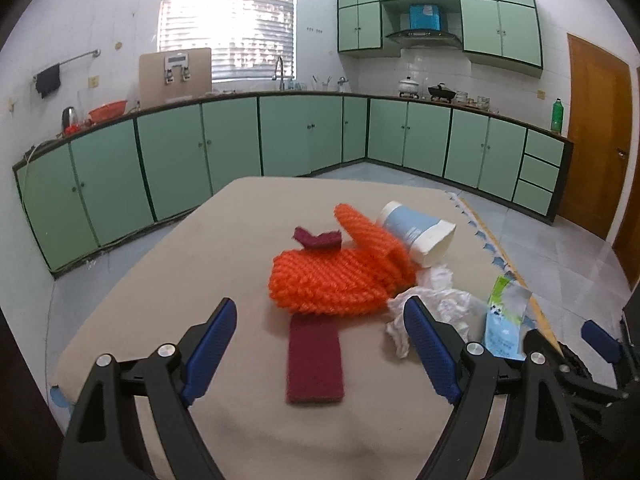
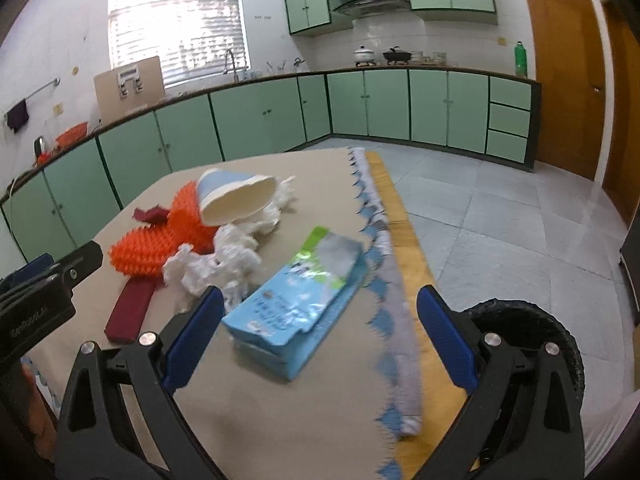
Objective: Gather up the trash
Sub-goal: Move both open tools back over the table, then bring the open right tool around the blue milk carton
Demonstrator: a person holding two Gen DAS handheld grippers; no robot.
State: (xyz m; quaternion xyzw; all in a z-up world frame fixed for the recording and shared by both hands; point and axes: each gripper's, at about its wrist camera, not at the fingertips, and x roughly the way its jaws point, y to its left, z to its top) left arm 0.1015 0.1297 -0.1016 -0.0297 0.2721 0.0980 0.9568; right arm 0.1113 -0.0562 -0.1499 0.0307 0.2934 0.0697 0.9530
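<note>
On the beige table (image 1: 224, 240) lie a tipped paper cup (image 1: 420, 232), crumpled white tissue (image 1: 436, 292) and a flattened blue carton (image 1: 505, 320). My left gripper (image 1: 320, 320) is open and empty, hovering over the near table with a maroon strip (image 1: 315, 360) between its fingers. In the right wrist view the carton (image 2: 296, 304) lies just ahead between the fingers of my open, empty right gripper (image 2: 318, 312). The tissue (image 2: 216, 260) and cup (image 2: 236, 200) lie beyond it to the left.
An orange knitted piece (image 1: 336, 276) with maroon trim lies mid-table, also in the right wrist view (image 2: 156, 248). A black round bin (image 2: 528, 344) stands on the floor off the table's right edge. Green cabinets (image 1: 240, 140) line the walls; a wooden door (image 2: 560, 80) is at right.
</note>
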